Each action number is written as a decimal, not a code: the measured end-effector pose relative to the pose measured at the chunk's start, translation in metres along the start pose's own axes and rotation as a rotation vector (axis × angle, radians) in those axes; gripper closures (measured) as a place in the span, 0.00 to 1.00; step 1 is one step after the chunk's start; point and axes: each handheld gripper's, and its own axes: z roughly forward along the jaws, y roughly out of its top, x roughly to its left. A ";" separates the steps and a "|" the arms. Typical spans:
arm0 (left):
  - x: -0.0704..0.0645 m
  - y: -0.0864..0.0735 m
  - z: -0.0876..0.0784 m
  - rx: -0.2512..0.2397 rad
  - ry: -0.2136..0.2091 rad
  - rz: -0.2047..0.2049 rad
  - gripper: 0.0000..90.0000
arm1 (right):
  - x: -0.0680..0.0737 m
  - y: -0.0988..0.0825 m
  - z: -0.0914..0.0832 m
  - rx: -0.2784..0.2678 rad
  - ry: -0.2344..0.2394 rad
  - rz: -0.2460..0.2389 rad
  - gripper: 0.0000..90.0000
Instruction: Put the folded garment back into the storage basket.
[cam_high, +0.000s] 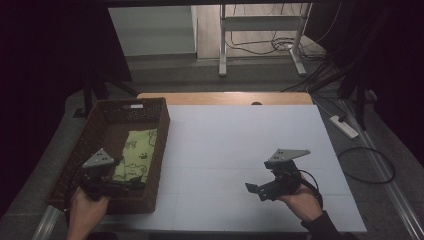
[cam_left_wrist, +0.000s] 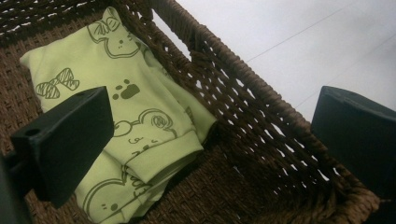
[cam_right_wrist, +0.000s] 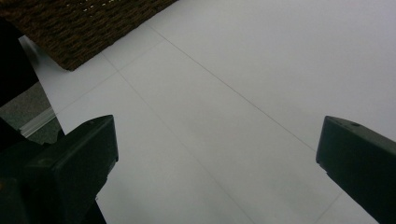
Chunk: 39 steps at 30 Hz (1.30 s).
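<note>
Wicker first: at the left of the table we have a dark brown basket (cam_high: 150, 112), and inside it, lying against the right-hand wall, a folded light-green cloth (cam_high: 137, 155) printed with little bears and bows. Our left gripper (cam_high: 131, 184) hangs within the basket at its near end, just beside the near edge of the cloth; in the left gripper view its jaws stand wide apart with nothing between them, the cloth (cam_left_wrist: 140, 116) below the left jaw and the basket wall (cam_left_wrist: 243, 102) running between the two. We judge the cloth laid in the basket and let go, so what remains for this hand is to lift clear of the rim without snagging the weave. Over on the white table sheet (cam_high: 240, 140), our right gripper (cam_high: 254, 190) hovers above bare surface, jaws likewise spread and empty, well apart from the basket.
</note>
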 end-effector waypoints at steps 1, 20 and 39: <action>0.000 -0.001 0.000 -0.005 -0.001 0.001 0.00 | 0.000 -0.001 -0.001 -0.001 -0.002 0.003 0.00; -0.003 -0.013 -0.008 -0.043 -0.006 -0.031 0.00 | -0.009 -0.026 -0.025 -0.017 -0.059 0.029 0.00; -0.008 -0.024 -0.014 -0.057 0.032 -0.025 0.00 | -0.016 -0.054 -0.049 -0.005 -0.120 0.063 0.00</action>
